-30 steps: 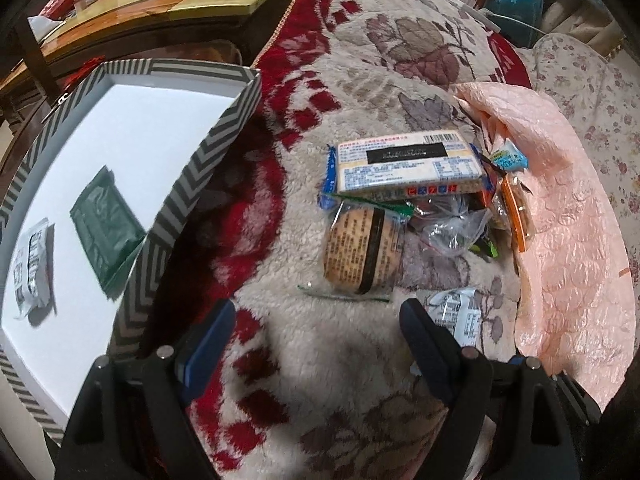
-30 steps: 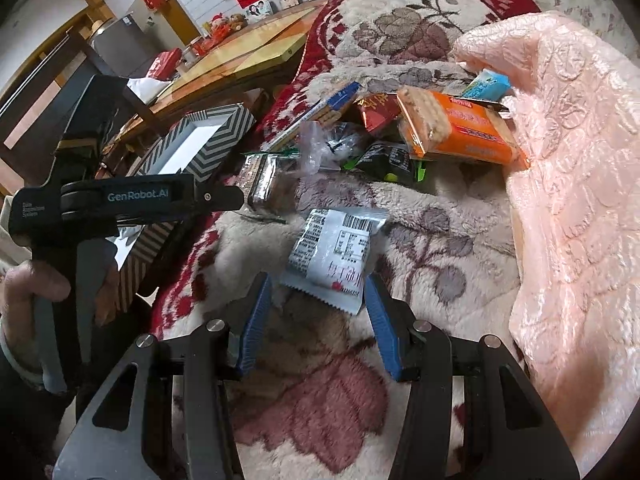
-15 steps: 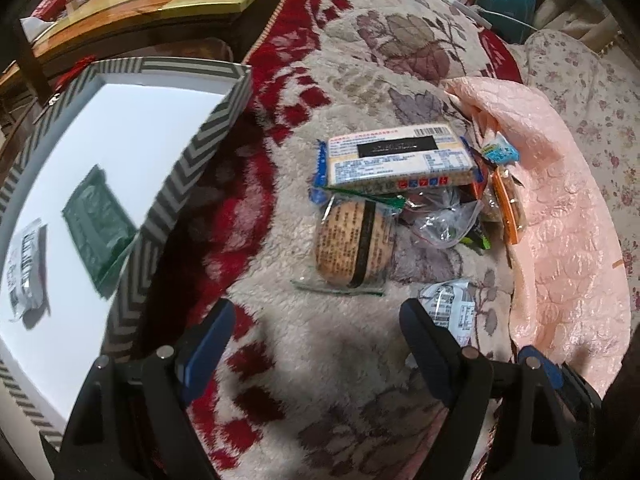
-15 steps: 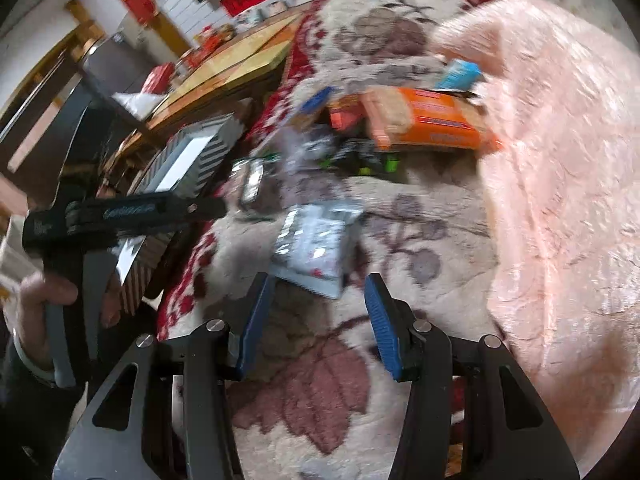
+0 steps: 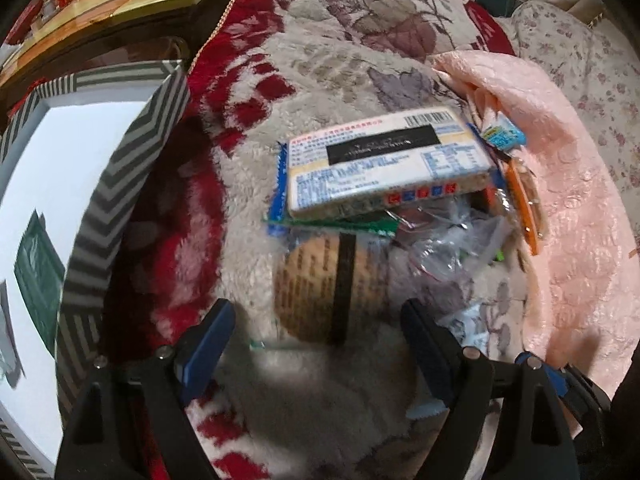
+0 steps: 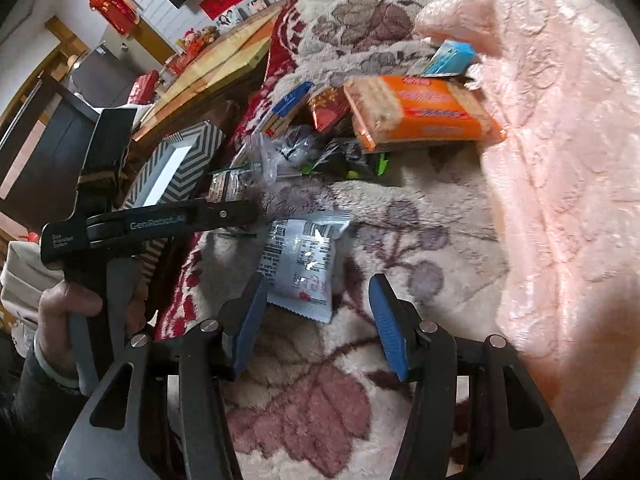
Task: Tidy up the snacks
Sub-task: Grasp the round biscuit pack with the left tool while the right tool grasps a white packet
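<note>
We see the snacks heaped on a fleecy floral blanket [image 5: 320,408] with red and cream patches. Nearest our left gripper [image 5: 316,332] lies a round brown cake in clear wrap [image 5: 332,284], a dark band down its middle. Its far edge sits under a long cracker pack [image 5: 388,164] printed with a barcode and a black strip. Crumpled clear bags [image 5: 452,248] lie to the right of the cake, and an orange biscuit pack [image 6: 420,114] stands on edge against a pink quilt [image 6: 560,160]; a small light-blue packet [image 6: 450,58] peeks out above it.

Our left gripper points steeply down with its jaws spread wide on either side of the cake's near edge, not touching it and holding nothing.

A silvery-white sachet [image 6: 302,264] lies alone on the blanket, nearer to us than the heap. Our right gripper [image 6: 316,316] hovers over it, jaws partly apart and just been opening; the left finger [image 6: 250,312] overlaps the sachet's near corner, but the pads do not press on it.

To the left stands a box with grey chevron walls [image 5: 116,208] and a white floor, and in it lie a dark green packet [image 5: 38,276] and a pale packet cut off at the picture's edge. In the right wrist view a hand [image 6: 76,312] grips the left gripper's handle. Beyond the box is a glossy wooden counter [image 5: 120,4].
</note>
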Available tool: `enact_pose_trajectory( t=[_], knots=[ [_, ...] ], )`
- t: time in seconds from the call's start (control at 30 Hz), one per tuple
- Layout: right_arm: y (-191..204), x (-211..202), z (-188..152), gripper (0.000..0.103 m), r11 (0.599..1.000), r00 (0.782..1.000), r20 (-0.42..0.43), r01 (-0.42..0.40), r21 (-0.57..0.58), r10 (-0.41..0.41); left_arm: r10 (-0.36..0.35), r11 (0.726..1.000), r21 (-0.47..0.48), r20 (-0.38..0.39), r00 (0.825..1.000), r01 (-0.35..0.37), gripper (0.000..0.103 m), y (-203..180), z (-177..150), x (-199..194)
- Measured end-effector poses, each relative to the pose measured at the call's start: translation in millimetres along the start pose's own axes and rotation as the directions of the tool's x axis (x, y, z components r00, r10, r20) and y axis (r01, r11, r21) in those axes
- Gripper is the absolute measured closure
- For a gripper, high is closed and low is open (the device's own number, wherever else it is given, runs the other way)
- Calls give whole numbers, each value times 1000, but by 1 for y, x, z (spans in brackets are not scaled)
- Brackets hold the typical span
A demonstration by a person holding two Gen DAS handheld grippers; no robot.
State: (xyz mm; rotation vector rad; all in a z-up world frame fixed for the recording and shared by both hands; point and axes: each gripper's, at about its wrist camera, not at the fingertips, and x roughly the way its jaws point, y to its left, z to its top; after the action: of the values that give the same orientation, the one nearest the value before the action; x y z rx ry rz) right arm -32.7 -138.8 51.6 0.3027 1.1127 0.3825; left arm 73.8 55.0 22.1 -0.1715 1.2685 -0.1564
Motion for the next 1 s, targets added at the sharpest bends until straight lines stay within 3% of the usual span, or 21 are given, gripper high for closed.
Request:
enact_pose_trajectory(
  t=[0.37,0.47,0.6,0.77,0.83,1.0],
  knots=[
    [18,46,13,50,999,998,-56,42,33,-40,17,998,58,0,1000,-17,16,-1,10,7],
    [21,53,17,41,998,997,-65,55,35,-53,26,998,61,2,1000,-26,16,-2,9,8],
    [29,59,20,41,993,992,-54,112,-27,-113,51,996,69,4,999,-52,15,-7,9,10],
    [29,59,19,41,990,991,-52,116,-82,-121,70,995,64,5,998,-70,15,-10,11,11],
    [28,59,18,47,986,990,-47,129,-107,-134,83,994,68,13,996,-84,15,-11,10,11],
    [26,52,13,53,975,988,-48,133,-178,-144,90,991,98,67,994,-97,32,-12,1,7]
  ],
)
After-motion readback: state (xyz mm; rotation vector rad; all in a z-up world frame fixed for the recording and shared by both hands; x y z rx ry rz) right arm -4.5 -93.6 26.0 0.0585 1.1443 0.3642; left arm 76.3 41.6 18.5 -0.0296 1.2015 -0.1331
